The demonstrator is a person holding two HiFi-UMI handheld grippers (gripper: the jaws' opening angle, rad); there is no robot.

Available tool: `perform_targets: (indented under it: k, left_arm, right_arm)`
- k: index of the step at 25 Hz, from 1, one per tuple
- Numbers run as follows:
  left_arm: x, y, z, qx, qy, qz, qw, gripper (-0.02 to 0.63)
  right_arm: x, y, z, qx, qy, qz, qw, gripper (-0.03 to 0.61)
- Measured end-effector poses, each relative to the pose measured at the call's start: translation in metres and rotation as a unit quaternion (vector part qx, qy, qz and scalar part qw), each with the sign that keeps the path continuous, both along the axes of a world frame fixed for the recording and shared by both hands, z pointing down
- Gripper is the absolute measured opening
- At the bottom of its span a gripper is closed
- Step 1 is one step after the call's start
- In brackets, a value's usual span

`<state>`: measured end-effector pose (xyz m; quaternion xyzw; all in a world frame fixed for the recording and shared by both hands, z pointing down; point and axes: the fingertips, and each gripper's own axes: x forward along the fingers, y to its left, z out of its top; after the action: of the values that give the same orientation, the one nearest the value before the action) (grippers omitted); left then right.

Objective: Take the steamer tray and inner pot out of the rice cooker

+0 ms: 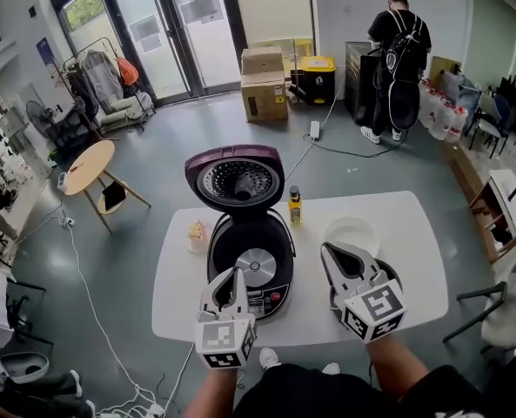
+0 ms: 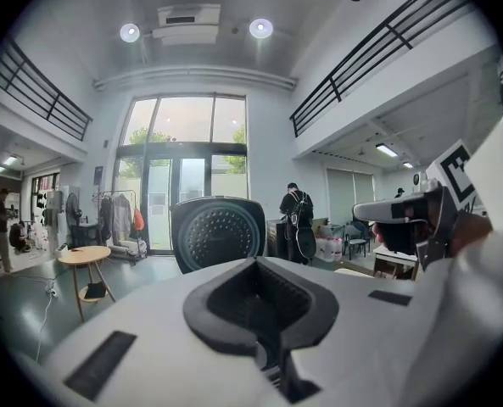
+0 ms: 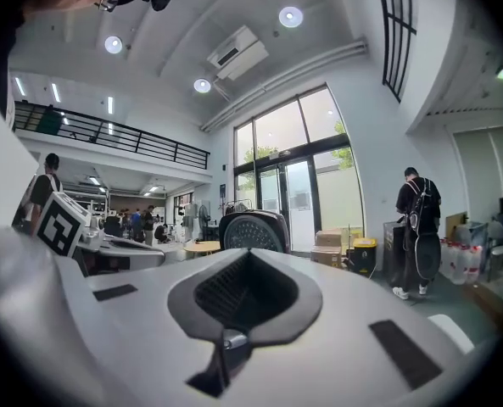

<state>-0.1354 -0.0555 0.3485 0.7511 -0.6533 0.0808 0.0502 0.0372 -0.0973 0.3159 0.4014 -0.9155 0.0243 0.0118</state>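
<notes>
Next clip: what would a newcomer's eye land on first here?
The open rice cooker sits mid-way along the white table, its purple lid tipped up and a bare silver plate showing in its well. At the table's near edge, the left gripper and right gripper hang shut and empty. Far back, a person with a backpack faces away.

Bright, even daylight pours through the glass doors at 11 o'clock; round ceiling lights glare at 12. Fisheye bending and black vignetting ring both gripper views — the left gripper, close to its lens, looks soft.
</notes>
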Motion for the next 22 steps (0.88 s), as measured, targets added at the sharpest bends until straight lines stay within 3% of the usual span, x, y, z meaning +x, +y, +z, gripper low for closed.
perform_targets:
  k: [22]
  left_arm:
    - [0.003, -0.026, -0.009, 0.026, 0.005, 0.020, 0.9995, -0.002]
  right_arm:
    - [0.001, -0.028, 0.008, 0.000, 0.020, 0.032, 0.999, -0.003]
